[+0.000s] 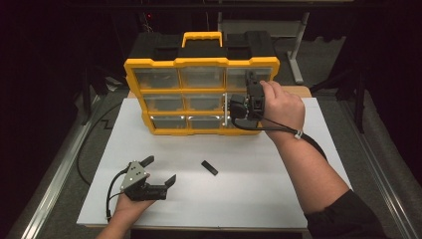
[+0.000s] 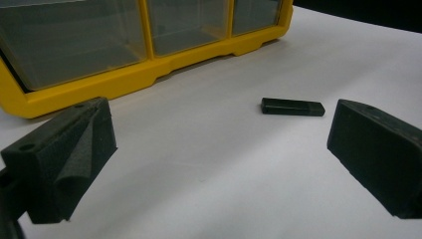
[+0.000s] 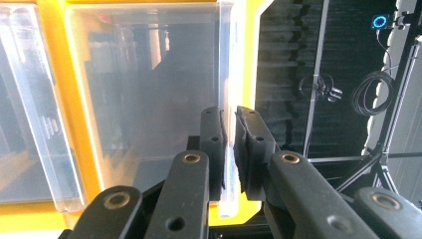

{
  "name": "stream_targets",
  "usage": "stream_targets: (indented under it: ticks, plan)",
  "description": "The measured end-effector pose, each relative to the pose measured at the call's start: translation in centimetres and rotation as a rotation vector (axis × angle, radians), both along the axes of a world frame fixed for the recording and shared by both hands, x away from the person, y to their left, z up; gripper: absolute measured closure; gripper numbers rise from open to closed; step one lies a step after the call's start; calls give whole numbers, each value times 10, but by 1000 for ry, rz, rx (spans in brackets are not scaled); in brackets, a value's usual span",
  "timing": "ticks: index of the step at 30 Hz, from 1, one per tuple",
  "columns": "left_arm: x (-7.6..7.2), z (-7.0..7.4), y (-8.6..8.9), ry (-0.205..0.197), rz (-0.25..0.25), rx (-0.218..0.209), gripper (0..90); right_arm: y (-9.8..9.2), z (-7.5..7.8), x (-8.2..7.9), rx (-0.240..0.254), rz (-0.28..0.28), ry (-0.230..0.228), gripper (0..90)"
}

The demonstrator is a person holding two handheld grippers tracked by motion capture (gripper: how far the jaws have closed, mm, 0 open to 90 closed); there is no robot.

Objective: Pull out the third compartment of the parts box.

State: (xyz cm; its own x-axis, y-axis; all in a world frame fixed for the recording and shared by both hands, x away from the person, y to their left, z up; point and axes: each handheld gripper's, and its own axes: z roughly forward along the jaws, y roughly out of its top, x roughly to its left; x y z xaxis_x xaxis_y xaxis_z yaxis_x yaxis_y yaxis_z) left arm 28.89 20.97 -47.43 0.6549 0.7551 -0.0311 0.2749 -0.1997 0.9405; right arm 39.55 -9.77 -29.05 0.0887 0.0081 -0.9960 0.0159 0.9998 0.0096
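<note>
In the high view, a yellow organizer case (image 1: 201,94) with clear drawers stands upright at the far side of the white tabletop (image 1: 259,189), at about twelve o'clock from the board's middle. The right gripper (image 1: 233,107) is held level against the case's right-hand column of drawers, at roughly two o'clock from the board's middle, with the right hand (image 1: 281,107) wrapped round its body; a clear drawer (image 1: 228,107) front stands out from the case there, edge-on. The left gripper (image 1: 161,172) rests low at about eight o'clock, its jaws spread wide and holding nothing. A small black stick (image 1: 209,167) lies flat on the tabletop just right of it, near the board's middle, apart from both grippers. In the left gripper view, the two black jaws stand far apart at the lower corners, the black stick (image 2: 292,106) lies between them toward one o'clock, and the case (image 2: 124,74) fills the upper left. In the right gripper view, the jaws are pressed nearly together, pinching the thin edge of the clear drawer (image 3: 149,99), with the yellow frame at nine o'clock.
</note>
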Motion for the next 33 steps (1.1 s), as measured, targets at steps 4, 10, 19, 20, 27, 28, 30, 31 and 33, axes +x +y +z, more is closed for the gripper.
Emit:
stream_targets:
  ticks: [4,10,19,20,27,28,30,31,33]
  plan:
    - [0,0,0,-1,0,-3,3,0,0,-6,2,6,1,842]
    - [-1,1,1,-2,7,-10,3,-1,1,-15,8,13,7,839]
    - [0,0,0,0,2,-4,3,-2,3,-18,14,19,40,737]
    - [0,0,0,0,2,-3,3,-2,4,-18,13,22,46,705]
    - [0,0,0,1,2,-3,3,-1,8,-19,42,38,89,448]
    - [0,0,0,1,1,-2,3,-1,10,-18,45,44,93,421]
    - [0,0,0,1,1,-2,3,0,13,-18,66,48,112,402]
    - [0,0,0,2,1,-2,3,0,16,-18,64,50,117,398]
    - [0,0,0,2,0,-1,3,0,19,-17,66,44,123,395]
